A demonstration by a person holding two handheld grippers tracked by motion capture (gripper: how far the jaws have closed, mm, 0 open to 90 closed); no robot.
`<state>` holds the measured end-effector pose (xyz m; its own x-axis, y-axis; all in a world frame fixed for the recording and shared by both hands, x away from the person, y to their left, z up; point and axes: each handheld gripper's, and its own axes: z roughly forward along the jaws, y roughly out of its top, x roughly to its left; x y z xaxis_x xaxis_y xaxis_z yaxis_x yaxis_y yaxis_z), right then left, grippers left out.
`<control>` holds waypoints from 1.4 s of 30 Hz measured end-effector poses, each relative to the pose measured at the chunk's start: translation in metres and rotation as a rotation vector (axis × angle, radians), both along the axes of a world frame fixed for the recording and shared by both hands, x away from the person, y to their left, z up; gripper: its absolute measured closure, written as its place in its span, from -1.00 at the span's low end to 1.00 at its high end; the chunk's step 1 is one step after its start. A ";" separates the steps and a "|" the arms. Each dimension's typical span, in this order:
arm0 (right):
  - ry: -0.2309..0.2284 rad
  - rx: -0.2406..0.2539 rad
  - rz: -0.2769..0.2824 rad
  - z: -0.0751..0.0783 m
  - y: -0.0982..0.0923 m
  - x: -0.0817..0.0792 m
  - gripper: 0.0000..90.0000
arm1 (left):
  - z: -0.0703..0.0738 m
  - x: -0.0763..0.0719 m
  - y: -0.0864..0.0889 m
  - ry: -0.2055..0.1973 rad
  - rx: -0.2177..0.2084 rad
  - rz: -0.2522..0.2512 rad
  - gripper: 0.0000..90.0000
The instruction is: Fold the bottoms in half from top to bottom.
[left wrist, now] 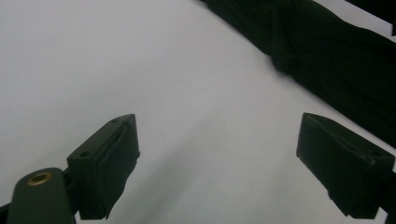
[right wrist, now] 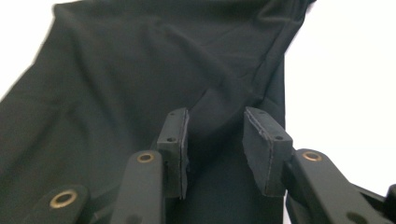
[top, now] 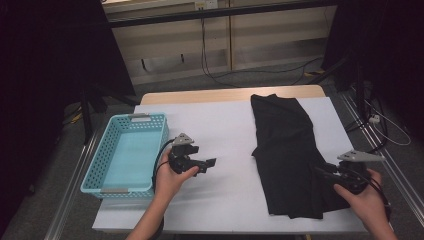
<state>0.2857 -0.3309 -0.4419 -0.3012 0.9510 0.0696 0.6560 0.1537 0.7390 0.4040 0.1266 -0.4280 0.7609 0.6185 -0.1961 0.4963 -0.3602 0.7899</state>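
Note:
A black garment (top: 287, 150) lies folded lengthwise on the right half of the white table cover (top: 220, 125). My right gripper (top: 324, 173) sits at the garment's near right edge. In the right gripper view its jaws (right wrist: 215, 116) stand a little apart over the black cloth (right wrist: 140, 70). A raised fold runs up between them and the pads do not press on it. My left gripper (top: 210, 164) hovers over bare cover left of the garment, pointing toward it. Its jaws (left wrist: 217, 140) are wide open with nothing between them, and the garment (left wrist: 336, 60) lies beyond.
A light blue plastic basket (top: 100, 155) with perforated walls stands at the table's left edge, nothing inside it. Bare white cover stretches between the basket and the garment. Black stands and cables surround the table on the floor.

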 end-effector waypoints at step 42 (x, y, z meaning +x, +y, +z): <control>0.011 0.005 -0.032 0.018 -0.031 0.018 0.95 | 0.007 0.000 0.006 -0.015 -0.004 0.014 -0.69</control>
<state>0.3034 -0.3624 -0.4236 -0.2698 0.9598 0.0778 0.6689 0.1286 0.7322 0.4037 0.1323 -0.4207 0.7550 0.6284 -0.1872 0.4893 -0.3499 0.7989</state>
